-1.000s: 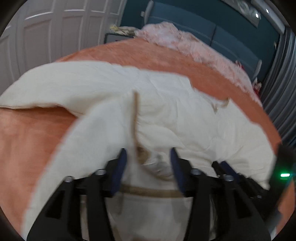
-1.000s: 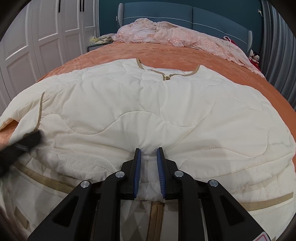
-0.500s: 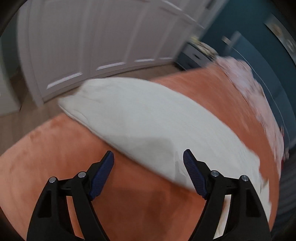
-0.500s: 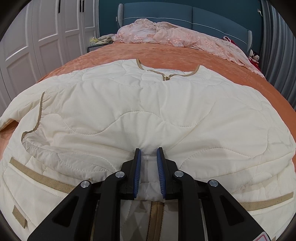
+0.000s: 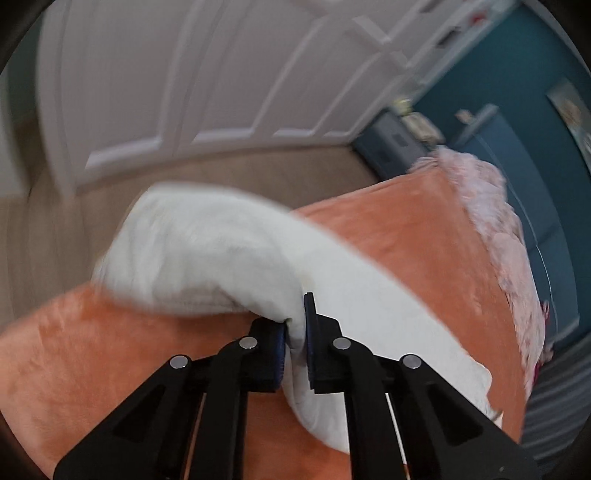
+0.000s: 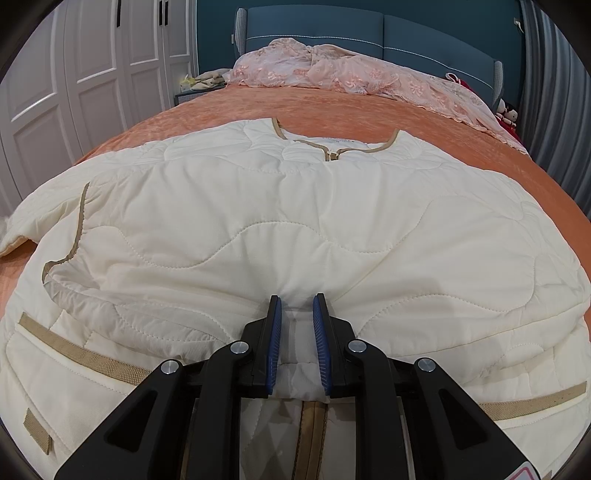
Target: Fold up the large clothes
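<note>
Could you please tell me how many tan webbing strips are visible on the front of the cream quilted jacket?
3: a long slanted strip at lower left, a short tab below it, and a strip at lower right. Others may be hidden under the folds.

The jacket (image 6: 295,229) lies spread on the bed (image 6: 332,107), collar toward the headboard (image 6: 369,33). A rumpled blanket (image 6: 351,77) sits behind it, wardrobe doors (image 6: 92,74) off left, nightstand (image 6: 188,94) beside those.
</note>
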